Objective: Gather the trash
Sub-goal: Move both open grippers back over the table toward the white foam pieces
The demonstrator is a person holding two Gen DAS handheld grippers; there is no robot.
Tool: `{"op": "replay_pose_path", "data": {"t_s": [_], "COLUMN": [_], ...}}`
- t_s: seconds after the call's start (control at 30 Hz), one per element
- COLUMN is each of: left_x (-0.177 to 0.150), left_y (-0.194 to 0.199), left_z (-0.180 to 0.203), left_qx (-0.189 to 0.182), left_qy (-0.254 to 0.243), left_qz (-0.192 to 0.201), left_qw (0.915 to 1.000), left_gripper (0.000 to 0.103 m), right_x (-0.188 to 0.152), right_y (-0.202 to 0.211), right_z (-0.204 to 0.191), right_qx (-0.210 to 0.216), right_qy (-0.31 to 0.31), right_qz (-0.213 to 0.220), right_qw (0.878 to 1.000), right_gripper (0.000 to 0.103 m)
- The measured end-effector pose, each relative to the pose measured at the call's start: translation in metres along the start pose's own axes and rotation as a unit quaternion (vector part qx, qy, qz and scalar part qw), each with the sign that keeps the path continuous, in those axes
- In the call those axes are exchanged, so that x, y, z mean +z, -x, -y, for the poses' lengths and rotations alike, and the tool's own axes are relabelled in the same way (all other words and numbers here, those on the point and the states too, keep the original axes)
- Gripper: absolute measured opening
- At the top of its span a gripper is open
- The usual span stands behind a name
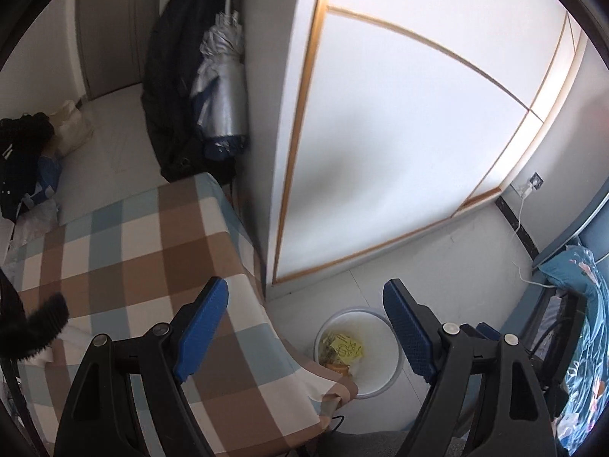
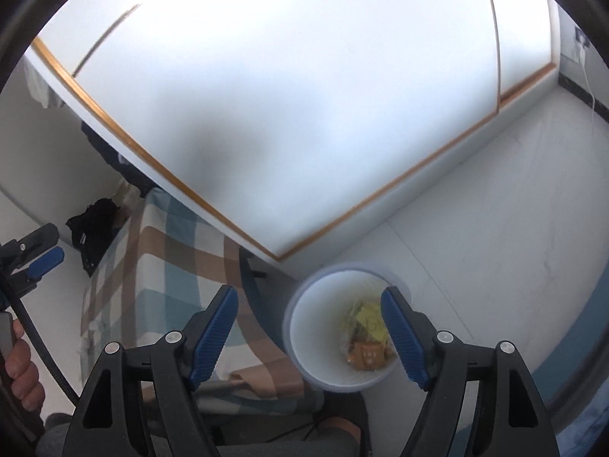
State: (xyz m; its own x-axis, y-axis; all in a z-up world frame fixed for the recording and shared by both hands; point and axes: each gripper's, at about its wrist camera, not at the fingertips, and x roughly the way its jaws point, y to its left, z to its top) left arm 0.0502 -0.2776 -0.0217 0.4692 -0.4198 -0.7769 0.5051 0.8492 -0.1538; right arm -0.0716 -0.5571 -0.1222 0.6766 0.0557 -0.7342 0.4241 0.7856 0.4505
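Observation:
A white waste bin [image 1: 375, 379] stands on the floor beside the table's corner. Inside it lie a yellow paper [image 1: 348, 346] and an orange wrapper [image 1: 338, 367]. My left gripper [image 1: 306, 288] hangs open and empty above the table's edge and the bin. In the right wrist view the waste bin [image 2: 316, 342] sits straight below, holding the yellow paper [image 2: 367, 318] and the orange wrapper [image 2: 367, 356]. My right gripper [image 2: 309, 293] is open above it, with nothing between its blue pads. The left gripper [image 2: 43, 261] shows at the far left, held by a hand [image 2: 19, 365].
A table under a brown, blue and white checked cloth [image 1: 133, 247] fills the lower left. A white wardrobe with wooden trim [image 1: 399, 133] stands behind the bin. A dark coat and a folded umbrella [image 1: 217, 91] hang at the back. Blue bedding [image 1: 582, 304] lies right.

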Motion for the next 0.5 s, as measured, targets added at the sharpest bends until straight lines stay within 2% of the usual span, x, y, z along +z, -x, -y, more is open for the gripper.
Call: {"op": "replay_pose_path", "data": {"t_s": [0.1, 0.2, 0.27, 0.5], "left_x": [0.000, -0.002, -0.004, -0.015], "left_y": [0.023, 0.044, 0.058, 0.094], "left_z": [-0.023, -0.053, -0.069, -0.117], "left_qx": [0.016, 0.031, 0.040, 0.107], "left_qy": [0.015, 0.044, 0.056, 0.081], "left_qz": [0.032, 0.053, 0.064, 0.113], "left_qw": [0.9993, 0.9971, 0.9956, 0.9845], "left_gripper": [0.081, 0.088, 0.089, 0.090], "right_x": [0.012, 0.019, 0.020, 0.015], "right_y": [0.022, 0.042, 0.052, 0.066], "right_z": [-0.032, -0.065, -0.088, -0.175], "right_qx": [0.011, 0.026, 0.035, 0.080], "right_qy": [0.030, 0.061, 0.083, 0.167], "right_qz": [0.032, 0.061, 0.077, 0.097], "right_qw": [0.999, 0.996, 0.993, 0.978], "right_gripper": [0.080, 0.082, 0.084, 0.085]}}
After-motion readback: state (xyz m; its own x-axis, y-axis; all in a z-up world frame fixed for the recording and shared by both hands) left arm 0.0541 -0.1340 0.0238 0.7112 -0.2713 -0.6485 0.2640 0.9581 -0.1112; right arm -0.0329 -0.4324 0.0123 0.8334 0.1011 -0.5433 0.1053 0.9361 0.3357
